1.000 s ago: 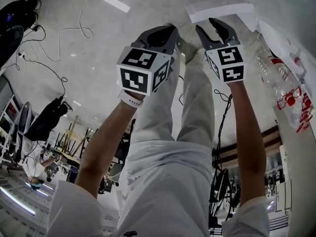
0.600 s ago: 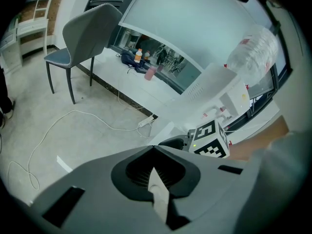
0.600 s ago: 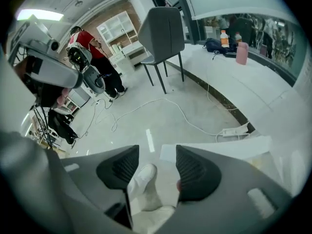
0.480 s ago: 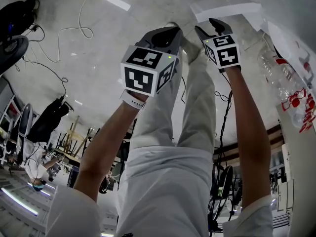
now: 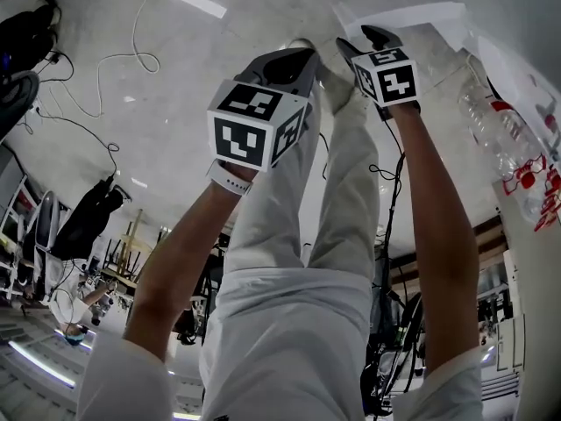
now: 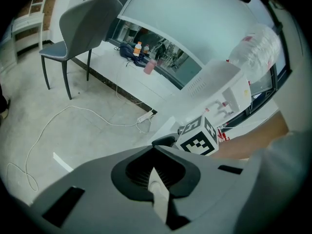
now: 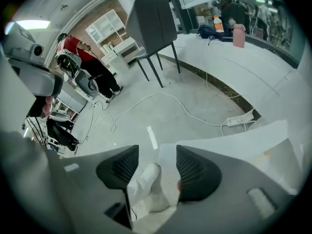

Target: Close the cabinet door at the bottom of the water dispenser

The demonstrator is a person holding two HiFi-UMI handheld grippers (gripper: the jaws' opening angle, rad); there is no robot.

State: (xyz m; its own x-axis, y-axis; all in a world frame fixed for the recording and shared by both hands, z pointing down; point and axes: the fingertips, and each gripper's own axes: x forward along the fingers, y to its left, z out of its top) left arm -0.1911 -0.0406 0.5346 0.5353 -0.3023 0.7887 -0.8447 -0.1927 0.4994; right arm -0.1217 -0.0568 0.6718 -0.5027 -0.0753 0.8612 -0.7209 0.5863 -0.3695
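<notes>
Jaws of right claw (image 7: 157, 150) just opened, cabinet door (image 7: 234, 138) edge between

- The grey two-jaw right gripper (image 5: 361, 44) is moving closer to the flat white cabinet door (image 5: 399, 11) and rolling as it goes.
- Its jaws have just been opening, and the door's edge is showing in the gap between them, untouched.

The floor (image 7: 126, 126) is smooth, glossy grey stone or concrete. The cabinet door (image 7: 234, 138) looks matt white and smooth. The bottle (image 5: 495, 134) is clear, crinkled plastic; the trousers (image 5: 298, 314) are white cloth.
</notes>
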